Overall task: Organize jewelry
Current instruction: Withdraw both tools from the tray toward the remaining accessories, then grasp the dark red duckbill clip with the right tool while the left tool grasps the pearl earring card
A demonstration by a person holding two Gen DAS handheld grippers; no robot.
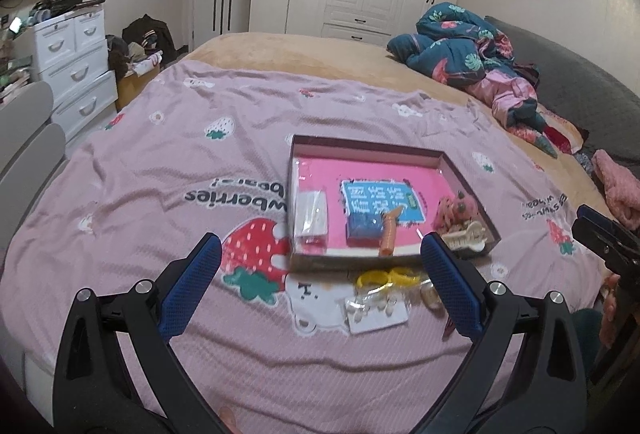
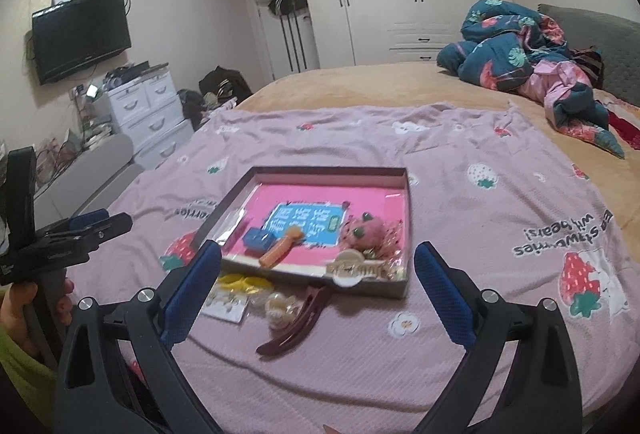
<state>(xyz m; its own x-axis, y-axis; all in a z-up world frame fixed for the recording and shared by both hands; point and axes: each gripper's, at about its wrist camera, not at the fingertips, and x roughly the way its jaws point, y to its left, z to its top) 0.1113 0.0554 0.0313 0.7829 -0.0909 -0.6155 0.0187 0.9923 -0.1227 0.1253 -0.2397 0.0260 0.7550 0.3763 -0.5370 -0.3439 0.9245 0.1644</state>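
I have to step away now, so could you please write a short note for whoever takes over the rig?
Left gripper: open, empty, hovering short of the box.
Right gripper: open, empty, also hovering.
Box sits on the pink blanket. Already inside: blue block, orange clip, pink plush piece, cream claw clip.
Still outside, in front of the box: yellow rings, earring card, pearl piece, dark red hair clip.
Left to do: move those four into the box.
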